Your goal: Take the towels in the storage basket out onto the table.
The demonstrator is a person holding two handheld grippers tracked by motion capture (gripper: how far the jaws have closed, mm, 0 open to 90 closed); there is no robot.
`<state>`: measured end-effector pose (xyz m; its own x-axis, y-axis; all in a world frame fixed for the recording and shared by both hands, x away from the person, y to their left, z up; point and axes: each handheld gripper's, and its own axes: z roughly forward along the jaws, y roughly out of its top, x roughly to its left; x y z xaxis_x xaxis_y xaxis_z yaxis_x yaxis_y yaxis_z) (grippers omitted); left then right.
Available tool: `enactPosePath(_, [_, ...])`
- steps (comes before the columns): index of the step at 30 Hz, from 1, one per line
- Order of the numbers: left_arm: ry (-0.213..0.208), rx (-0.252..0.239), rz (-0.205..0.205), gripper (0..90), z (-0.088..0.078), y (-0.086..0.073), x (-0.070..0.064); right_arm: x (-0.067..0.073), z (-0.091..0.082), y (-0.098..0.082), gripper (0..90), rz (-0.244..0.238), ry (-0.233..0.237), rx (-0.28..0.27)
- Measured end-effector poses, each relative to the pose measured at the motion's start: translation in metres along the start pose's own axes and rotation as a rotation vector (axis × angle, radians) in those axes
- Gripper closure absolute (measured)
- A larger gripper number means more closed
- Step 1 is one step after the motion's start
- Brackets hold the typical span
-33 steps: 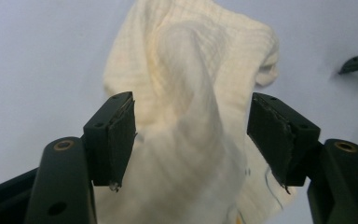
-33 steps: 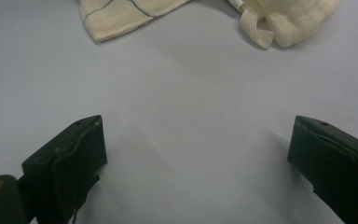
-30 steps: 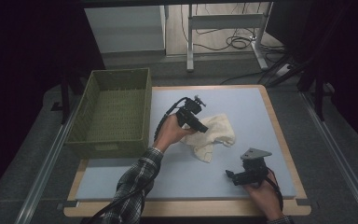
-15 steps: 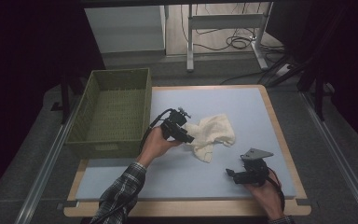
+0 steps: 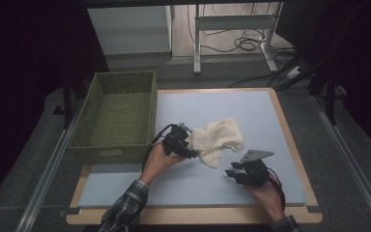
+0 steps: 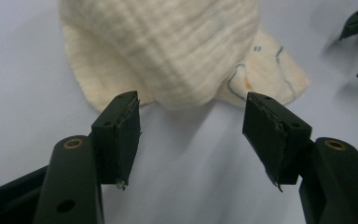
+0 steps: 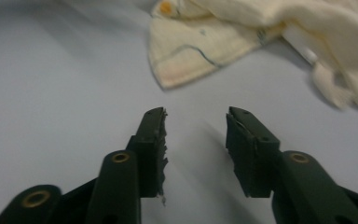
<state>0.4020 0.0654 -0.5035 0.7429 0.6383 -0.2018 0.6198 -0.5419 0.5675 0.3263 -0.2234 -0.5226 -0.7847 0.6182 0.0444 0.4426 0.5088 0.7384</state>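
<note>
Lying crumpled mid-mat, the cream waffle-weave cloth [image 5: 217, 140] is flanked: left gripper [image 5: 189, 145] at its 9 o'clock edge, jaws just reopened, apart, nothing clamped; right gripper [image 5: 232, 172] near, at 5 o'clock, jaws just narrowed but empty; ribbed green basket [image 5: 116, 116] at 9 o'clock

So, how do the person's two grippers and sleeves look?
Both the left gripper and the right gripper are black with two flat-padded jaws. The right one carries a grey three-cornered plate; a black cable trails from the left. The sleeves are plaid.
</note>
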Motion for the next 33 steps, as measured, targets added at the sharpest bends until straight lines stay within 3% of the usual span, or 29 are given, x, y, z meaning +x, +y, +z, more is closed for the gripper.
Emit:
enactPosePath(7, [0.018, -0.037, 0.0, 39.7, 0.01, -0.001, 0.005, 0.012, 0.024, 0.026, 62.0, -0.038, 0.047, 0.0])
enactPosePath(11, [0.041, -0.056, -0.009, 48.6, 0.016, 0.0, 0.007, 0.015, 0.039, 0.036, 64.8, -0.074, 0.017, 0.028])
enactPosePath(16, [0.028, -0.068, -0.038, 65.1, 0.018, -0.001, 0.012, 0.018, 0.046, 0.035, 73.3, -0.102, -0.026, 0.05])
enactPosePath(18, [0.019, -0.075, -0.046, 74.7, 0.018, -0.002, 0.014, 0.021, 0.045, 0.034, 82.5, -0.126, -0.044, 0.051])
enactPosePath(20, [0.011, -0.09, -0.051, 83.4, 0.016, -0.002, 0.014, 0.02, 0.044, 0.034, 86.6, -0.115, -0.04, 0.052])
enactPosePath(24, [0.013, -0.125, -0.047, 84.8, 0.007, 0.0, 0.011, 0.018, 0.037, 0.032, 87.5, -0.104, -0.037, 0.051])
enactPosePath(28, [0.017, -0.141, -0.05, 84.6, 0.002, 0.001, 0.009, 0.015, 0.018, 0.027, 87.5, -0.104, -0.053, 0.025])
enactPosePath(33, [0.018, -0.147, -0.055, 83.0, -0.001, 0.002, 0.008, 0.001, -0.01, 0.014, 87.4, -0.078, -0.091, 0.028])
